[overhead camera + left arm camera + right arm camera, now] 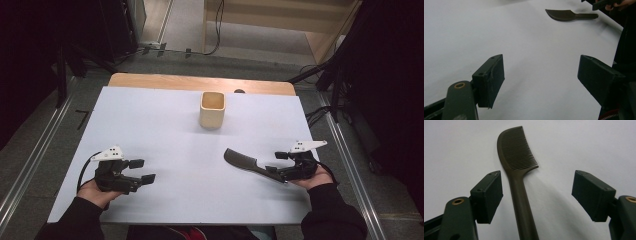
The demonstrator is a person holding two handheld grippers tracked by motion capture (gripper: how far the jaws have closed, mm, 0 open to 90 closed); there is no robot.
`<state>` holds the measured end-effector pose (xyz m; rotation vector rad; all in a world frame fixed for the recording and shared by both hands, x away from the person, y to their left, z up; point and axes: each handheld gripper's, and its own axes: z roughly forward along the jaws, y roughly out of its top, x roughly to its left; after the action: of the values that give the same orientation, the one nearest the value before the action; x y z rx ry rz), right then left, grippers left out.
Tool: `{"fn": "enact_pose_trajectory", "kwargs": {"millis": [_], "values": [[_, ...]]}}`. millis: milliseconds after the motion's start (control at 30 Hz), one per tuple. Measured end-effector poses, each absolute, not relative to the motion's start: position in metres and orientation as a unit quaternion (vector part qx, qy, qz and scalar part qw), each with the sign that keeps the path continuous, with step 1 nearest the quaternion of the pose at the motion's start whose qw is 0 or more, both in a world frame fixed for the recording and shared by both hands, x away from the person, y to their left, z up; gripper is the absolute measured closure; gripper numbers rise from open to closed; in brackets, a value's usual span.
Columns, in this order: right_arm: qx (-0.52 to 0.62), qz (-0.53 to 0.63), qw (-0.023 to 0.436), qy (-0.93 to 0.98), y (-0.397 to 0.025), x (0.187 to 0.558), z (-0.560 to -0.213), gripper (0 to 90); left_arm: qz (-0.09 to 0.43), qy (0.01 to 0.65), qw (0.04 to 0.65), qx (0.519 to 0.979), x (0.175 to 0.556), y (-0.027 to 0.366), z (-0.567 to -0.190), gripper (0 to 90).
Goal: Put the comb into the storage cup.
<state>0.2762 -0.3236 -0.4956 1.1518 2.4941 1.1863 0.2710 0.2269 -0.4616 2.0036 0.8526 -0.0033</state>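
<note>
Comb [517, 170] lies flat on the surface [165, 135], at 5 o'clock from the cup [212, 110]; right gripper [536, 195] straddles its handle, released. Left gripper [541, 77] spread, idle. Grasp not yet made.

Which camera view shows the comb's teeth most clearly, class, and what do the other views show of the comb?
The right gripper view: the comb lies close between the open jaws, its teeth plainly separate. The high view shows the comb as a dark shape by the right gripper. The left gripper view shows the comb far off, teeth indistinct.
</note>
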Motion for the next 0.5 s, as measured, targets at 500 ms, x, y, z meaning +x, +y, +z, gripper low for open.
{"fn": "enact_pose_trajectory", "kwargs": {"millis": [500], "values": [[0.371, 0.379, 0.074, 0.844, -0.3170, 0.2702, -0.5055, 23.7, -0.001, 0.347, 0.466, 0.814, 0.2758, 0.2272, -0.4607, 21.9]]}}
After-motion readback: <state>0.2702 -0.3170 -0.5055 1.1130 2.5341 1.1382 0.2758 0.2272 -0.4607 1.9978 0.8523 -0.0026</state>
